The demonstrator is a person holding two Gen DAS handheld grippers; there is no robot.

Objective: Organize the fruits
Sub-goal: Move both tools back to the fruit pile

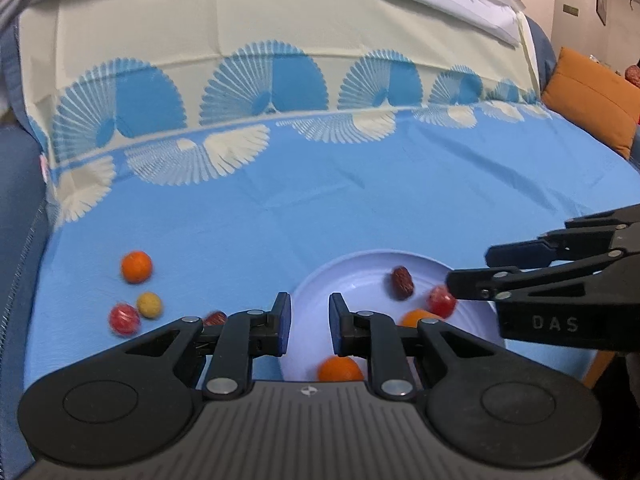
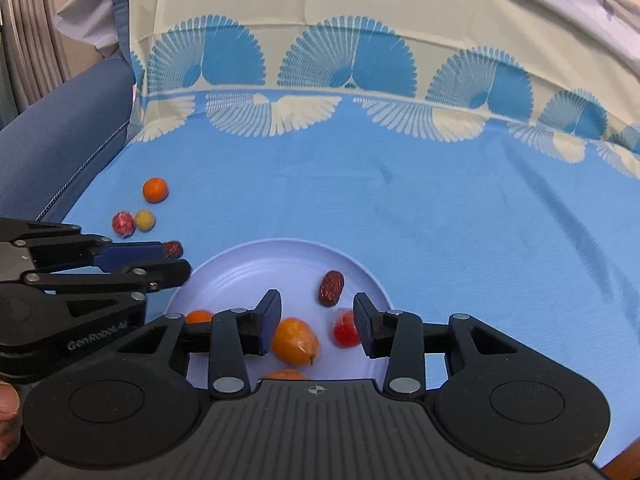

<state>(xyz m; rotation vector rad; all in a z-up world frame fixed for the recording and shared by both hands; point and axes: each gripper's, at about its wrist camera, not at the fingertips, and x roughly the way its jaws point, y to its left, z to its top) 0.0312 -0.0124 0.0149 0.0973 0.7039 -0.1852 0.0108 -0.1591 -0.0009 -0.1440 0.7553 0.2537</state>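
Observation:
A pale blue plate point(image 2: 248, 264) point(image 1: 352, 276) lies on the blue cloth. In it are a dark red date point(image 2: 331, 288) point(image 1: 401, 282), a red fruit point(image 2: 345, 330) point(image 1: 441, 301), an orange fruit point(image 2: 295, 340) and other orange fruits point(image 1: 340, 369). On the cloth to the left lie an orange point(image 1: 136, 267) point(image 2: 155, 189), a yellow fruit point(image 1: 149, 304) point(image 2: 144, 220), a red fruit point(image 1: 124, 319) point(image 2: 123, 223) and a date point(image 2: 174, 249) point(image 1: 216, 317). My left gripper point(image 1: 310, 322) is open and empty over the plate's left rim. My right gripper point(image 2: 318, 322) is open and empty above the plate's fruits.
The blue cloth point(image 1: 360, 184) with a fan pattern covers a sofa seat and backrest. A blue armrest point(image 2: 60, 148) stands at the left. An orange cushion point(image 1: 592, 100) lies at the far right.

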